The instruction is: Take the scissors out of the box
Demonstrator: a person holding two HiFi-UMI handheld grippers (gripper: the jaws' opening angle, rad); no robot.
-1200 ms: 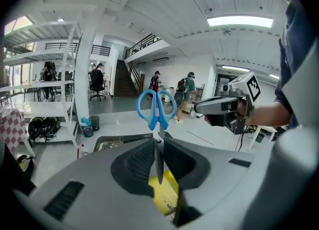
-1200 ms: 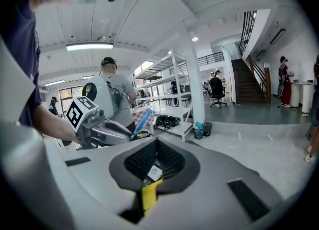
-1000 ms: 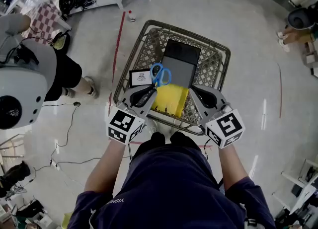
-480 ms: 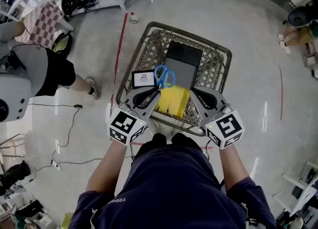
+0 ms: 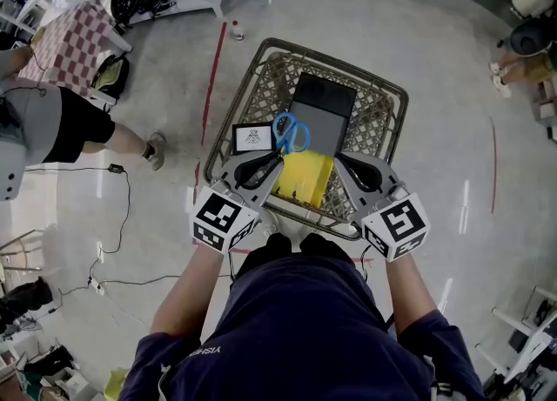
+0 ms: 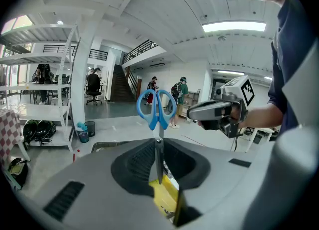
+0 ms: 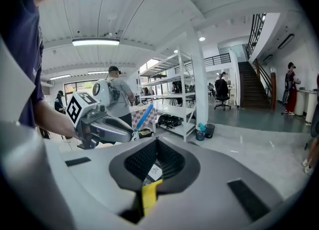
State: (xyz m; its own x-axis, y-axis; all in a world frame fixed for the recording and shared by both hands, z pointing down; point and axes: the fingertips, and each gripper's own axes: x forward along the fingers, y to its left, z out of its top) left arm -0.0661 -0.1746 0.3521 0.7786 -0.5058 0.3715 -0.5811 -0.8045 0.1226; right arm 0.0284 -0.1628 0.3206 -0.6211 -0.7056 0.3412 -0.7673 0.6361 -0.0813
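One pair of scissors point(image 6: 157, 122), blades pinched in left gripper point(image 6: 158, 145), blue loops up: light, rigid, slick steel, likely to pivot. Right gripper point(image 7: 156, 141) closed, empty.

The scissors point(image 5: 287, 133) have bright blue handle loops and bare silver-grey blades. The box point(image 5: 300, 177) below them is yellow with small dark print. Toward the far edge of the shopping cart point(image 5: 261, 53) lies a flat box point(image 5: 320, 105), black at its far end and dark grey nearer. By the cart's left edge is a white card point(image 5: 250, 137) with a small black drawing and a dark border. The cart is dull grey-brown wire in a diamond mesh. The left gripper point(image 5: 275, 158) and right gripper point(image 5: 341, 159) are light grey with black ribbed pads. The left marker cube point(image 5: 222, 218) and right marker cube point(image 5: 396, 227) bear black square patterns on white. The floor point(image 5: 435, 86) is glossy pale grey with a thin red line point(image 5: 211, 64). The person's shirt point(image 5: 305, 330) is dark navy.
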